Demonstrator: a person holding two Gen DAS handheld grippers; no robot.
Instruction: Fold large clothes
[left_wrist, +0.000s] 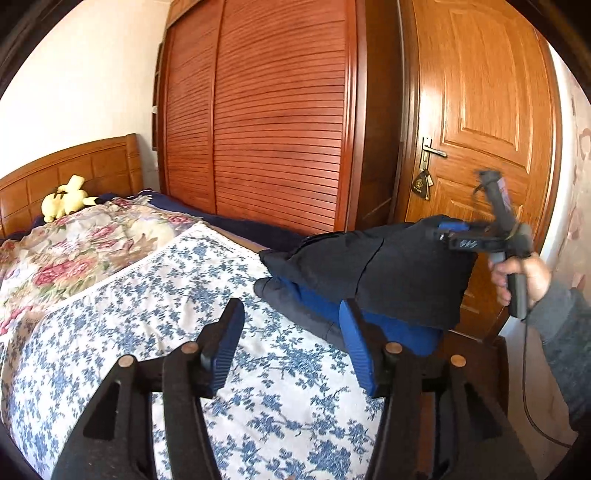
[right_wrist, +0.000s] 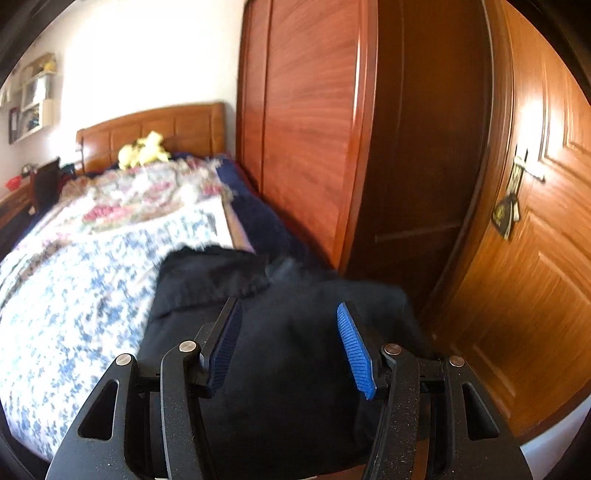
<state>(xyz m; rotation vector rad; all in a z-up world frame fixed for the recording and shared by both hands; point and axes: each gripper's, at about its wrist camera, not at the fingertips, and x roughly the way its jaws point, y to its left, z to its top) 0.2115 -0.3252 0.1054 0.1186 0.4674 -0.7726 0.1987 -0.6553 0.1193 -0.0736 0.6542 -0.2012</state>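
Note:
A dark navy garment (left_wrist: 388, 273) with a bright blue lining lies bundled at the right edge of the bed, partly over a grey piece of clothing (left_wrist: 295, 306). My left gripper (left_wrist: 291, 332) hovers open above the blue-flowered bedspread (left_wrist: 184, 295), just left of the bundle; its right finger overlaps the blue lining in the picture. A hand (left_wrist: 524, 277) holds my right gripper (left_wrist: 448, 230) at the bundle's top right corner, blurred. In the right wrist view that gripper (right_wrist: 288, 332) stands open over the dark garment (right_wrist: 288, 369), with its pads apart and nothing pinched.
A louvred wooden wardrobe (left_wrist: 266, 122) runs along the bed's far side and a wooden door (left_wrist: 480, 110) stands to the right. A rose-patterned quilt (left_wrist: 74, 247), a yellow plush toy (left_wrist: 62, 201) and the headboard (left_wrist: 92, 166) are at the far left. The bed's wooden edge (left_wrist: 476, 350) lies below the bundle.

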